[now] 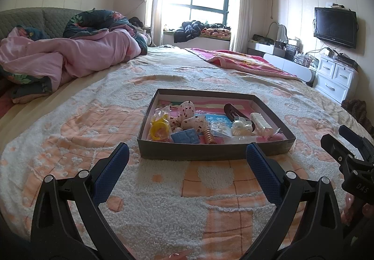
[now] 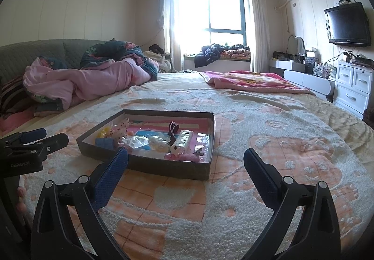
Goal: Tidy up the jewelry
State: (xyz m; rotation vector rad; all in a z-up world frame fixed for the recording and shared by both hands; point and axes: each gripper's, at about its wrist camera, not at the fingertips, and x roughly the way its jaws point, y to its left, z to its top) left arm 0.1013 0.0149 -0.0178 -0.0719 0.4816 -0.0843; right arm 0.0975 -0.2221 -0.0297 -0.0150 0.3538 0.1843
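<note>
A shallow dark cardboard tray (image 1: 210, 153) sits on the bed's peach-and-white textured blanket (image 1: 163, 190), straight ahead of the left tongs (image 1: 187, 157) and ahead-left of the right tongs (image 2: 185, 162). Both pairs of tongs are released, blue-padded fingers spread wide with nothing between them, hovering just short of the tray's near wall.

Inside the tray the jewelry and trinkets lie jumbled: a yellow ring-shaped piece in a clear bag (image 1: 158, 130) at the left, a speckled white fabric bow (image 1: 187, 117), a blue chocolate-bar-shaped block (image 1: 185, 136), a coiled gold-coloured piece (image 1: 209, 138), a white pearly hair clip (image 1: 240, 129), a clear ridged clip (image 1: 260, 124), a dark brown curved clip (image 1: 231, 111) and a pink fluffy item (image 1: 275, 137) at the near right corner. A blue card (image 1: 217, 119) under them bears white characters, too distorted to read.

Readable writing: "GenRobot.AI" on the left tongs' body in the right wrist view (image 2: 20, 163), and "DAS" on the right tongs' body in the left wrist view (image 1: 360, 186). The wall television (image 2: 348, 25) carries a small brand mark, too tiny to read.
</note>
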